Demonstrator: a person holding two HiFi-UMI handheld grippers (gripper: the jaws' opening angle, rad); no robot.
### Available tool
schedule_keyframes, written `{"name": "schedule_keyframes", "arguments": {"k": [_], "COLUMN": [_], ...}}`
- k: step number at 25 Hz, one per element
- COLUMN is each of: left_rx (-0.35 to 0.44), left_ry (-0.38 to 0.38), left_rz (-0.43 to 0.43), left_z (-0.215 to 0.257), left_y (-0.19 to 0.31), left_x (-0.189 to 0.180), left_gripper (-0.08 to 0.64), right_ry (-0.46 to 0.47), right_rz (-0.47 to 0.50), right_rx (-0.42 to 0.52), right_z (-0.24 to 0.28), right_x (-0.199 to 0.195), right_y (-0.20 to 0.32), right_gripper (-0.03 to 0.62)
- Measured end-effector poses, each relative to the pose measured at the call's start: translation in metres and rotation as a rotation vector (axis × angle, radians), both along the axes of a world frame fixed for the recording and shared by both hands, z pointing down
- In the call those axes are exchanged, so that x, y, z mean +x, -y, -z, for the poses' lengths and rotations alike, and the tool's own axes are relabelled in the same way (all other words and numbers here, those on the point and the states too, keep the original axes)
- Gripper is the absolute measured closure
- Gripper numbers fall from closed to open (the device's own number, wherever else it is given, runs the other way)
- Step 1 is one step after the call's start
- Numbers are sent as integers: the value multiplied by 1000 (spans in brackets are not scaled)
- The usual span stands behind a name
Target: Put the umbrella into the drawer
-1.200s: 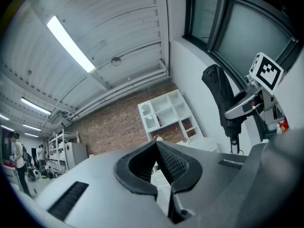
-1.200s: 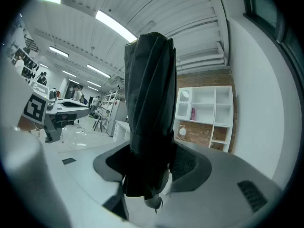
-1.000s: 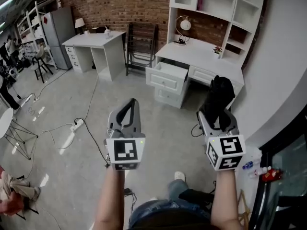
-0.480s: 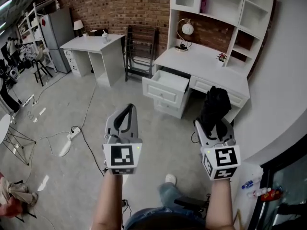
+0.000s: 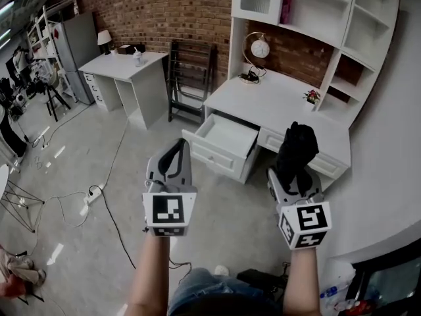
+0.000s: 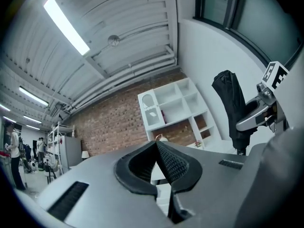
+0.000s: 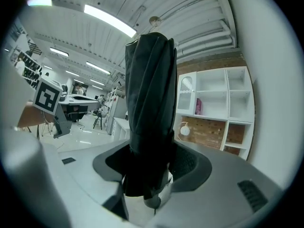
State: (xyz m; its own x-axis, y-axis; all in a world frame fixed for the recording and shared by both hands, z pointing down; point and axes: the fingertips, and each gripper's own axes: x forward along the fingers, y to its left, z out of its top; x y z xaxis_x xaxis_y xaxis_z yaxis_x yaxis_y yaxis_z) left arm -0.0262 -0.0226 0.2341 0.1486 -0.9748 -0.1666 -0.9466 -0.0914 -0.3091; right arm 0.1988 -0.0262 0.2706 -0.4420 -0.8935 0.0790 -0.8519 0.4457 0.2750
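Note:
A folded black umbrella (image 5: 294, 151) stands upright in my right gripper (image 5: 293, 174), which is shut on it; in the right gripper view the umbrella (image 7: 149, 122) fills the space between the jaws. My left gripper (image 5: 173, 158) is held beside it, shut and empty, its pads (image 6: 166, 161) meeting at the tips. The white desk (image 5: 276, 107) ahead has one drawer (image 5: 222, 140) pulled open toward me, its inside bare. Both grippers are in the air, short of the drawer. From the left gripper view the umbrella (image 6: 232, 106) and right gripper show at the right.
A hutch of shelves (image 5: 316, 12) tops the desk, which carries a round lamp (image 5: 255, 51) and a small plant (image 5: 311, 97). A folded dark rack (image 5: 189, 78) leans on the brick wall, next to a second white desk (image 5: 125, 68). Cables (image 5: 92, 193) lie on the floor.
The desk and open drawer have come closer and lower in the head view as the person moved forward. Both grippers keep their pose; the umbrella stays held.

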Motion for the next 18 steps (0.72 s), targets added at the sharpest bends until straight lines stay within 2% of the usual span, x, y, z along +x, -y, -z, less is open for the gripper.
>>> {"name": "schedule_keyframes", "arguments": {"k": [8, 13, 18], "left_rx": [-41, -87, -141], "left_ry": [-8, -9, -16], "left_rz": [20, 25, 9], "left_z": [-20, -39, -58], "left_y": [110, 194, 293], "left_x": [-6, -31, -60], "left_gripper": [558, 558, 558], "right_ry": [9, -19, -33], "right_rz": [8, -4, -29], "right_rx": [-59, -100, -167], "right_z": [-29, -52, -77], "right_x": [2, -12, -41], "right_y": [108, 181, 275], "right_gripper": [364, 364, 362]}}
